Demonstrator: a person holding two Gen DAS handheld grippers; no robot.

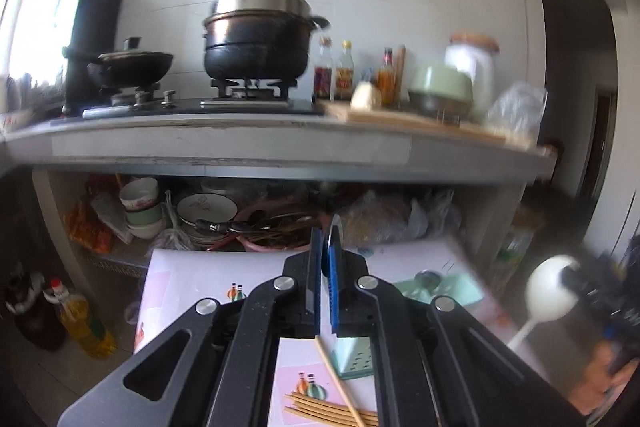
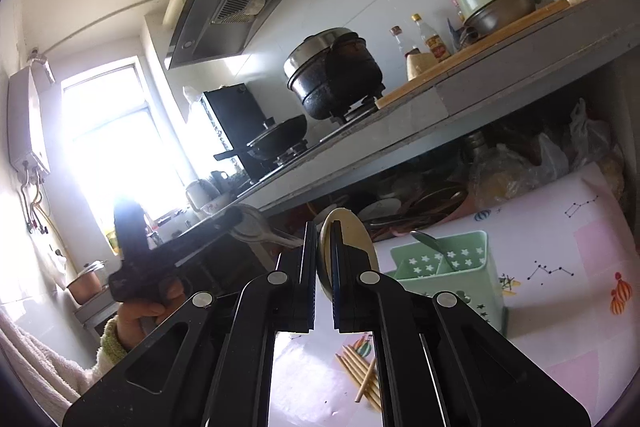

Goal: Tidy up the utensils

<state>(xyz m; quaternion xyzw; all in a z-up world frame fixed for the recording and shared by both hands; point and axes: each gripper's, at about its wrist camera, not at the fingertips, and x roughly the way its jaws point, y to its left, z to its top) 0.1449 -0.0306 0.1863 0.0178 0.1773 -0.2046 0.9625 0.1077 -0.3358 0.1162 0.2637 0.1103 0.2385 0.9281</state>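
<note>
Mint-green plastic marks the utensil caddy (image 2: 440,269). It stands on a patterned tablecloth (image 2: 560,227) near the table's far edge, at 3 o'clock in the right wrist view. That far edge runs close under the grey countertop's lip (image 2: 500,83). The shelf below the lip is crammed with bowls, plates and bags, so little room is free beyond the caddy. Bare cloth lies open between the caddy and the chopsticks (image 2: 360,371) at 6 o'clock. In the left wrist view the table's near left edge falls away at 8 o'clock towards two bottles on the floor (image 1: 80,323).

Three spoons show:
- One metal spoon (image 2: 432,243) stands tilted in the caddy; which compartment is unclear.
- One steel spoon (image 2: 256,227) is clamped in the left gripper (image 1: 328,239). Its bowl shows edge-on between the blue pads (image 1: 316,267).
- One cream ladle-like spoon (image 2: 348,247) is pinched in the right gripper (image 2: 322,239), with its pale bowl rising past the fingertips.

About six bamboo chopsticks lie loose, one slanting across the rest. There is one caddy.

Both grippers are off the table and well apart. The left one tips slightly downward toward the shelf. The right one points level, rolled so the counter slants across its view. A hand (image 2: 148,311) in a pale fleecy sleeve grips the left tool at 8 o'clock.
</note>
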